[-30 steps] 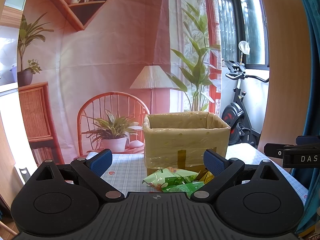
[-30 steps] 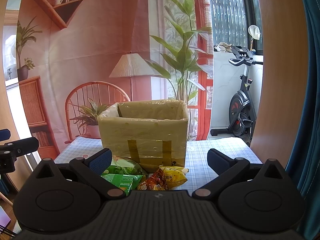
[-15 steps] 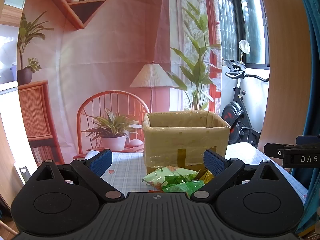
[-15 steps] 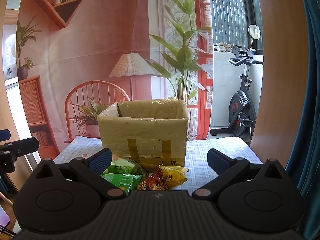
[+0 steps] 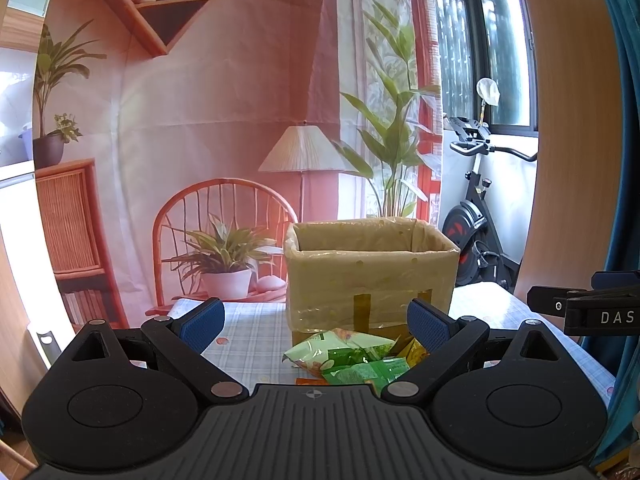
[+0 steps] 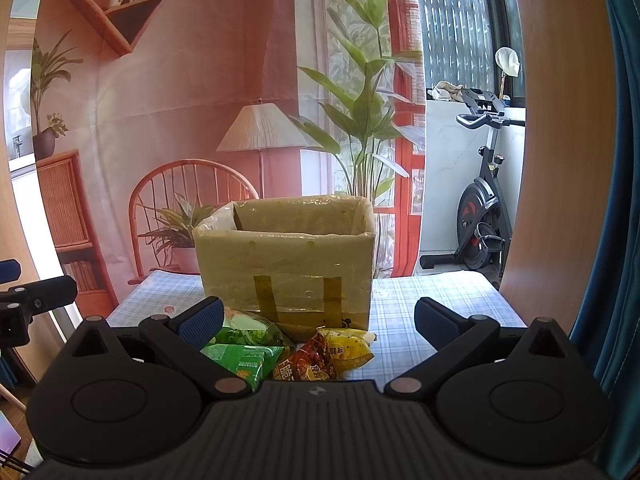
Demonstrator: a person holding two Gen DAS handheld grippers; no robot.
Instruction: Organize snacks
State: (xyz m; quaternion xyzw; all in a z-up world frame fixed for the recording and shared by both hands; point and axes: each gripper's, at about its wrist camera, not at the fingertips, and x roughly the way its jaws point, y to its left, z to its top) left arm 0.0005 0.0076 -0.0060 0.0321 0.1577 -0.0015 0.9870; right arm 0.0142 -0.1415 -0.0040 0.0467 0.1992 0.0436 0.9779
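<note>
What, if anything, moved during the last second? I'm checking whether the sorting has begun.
Nothing visibly changed. Both the left gripper and right gripper stay open and empty, the snack packets lie in front of the cardboard box as before.

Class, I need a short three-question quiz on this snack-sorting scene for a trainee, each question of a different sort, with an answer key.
1. True or false: the left gripper is shut on a packet.
2. Multiple choice: where do the snack packets lie? A) inside the cardboard box B) on the checked tablecloth in front of the box C) on the chair
3. Fill in: the cardboard box is open at the ____.

Key: 1 false, both the left gripper and the right gripper are open and empty; 2 B, on the tablecloth; 3 top.
</note>
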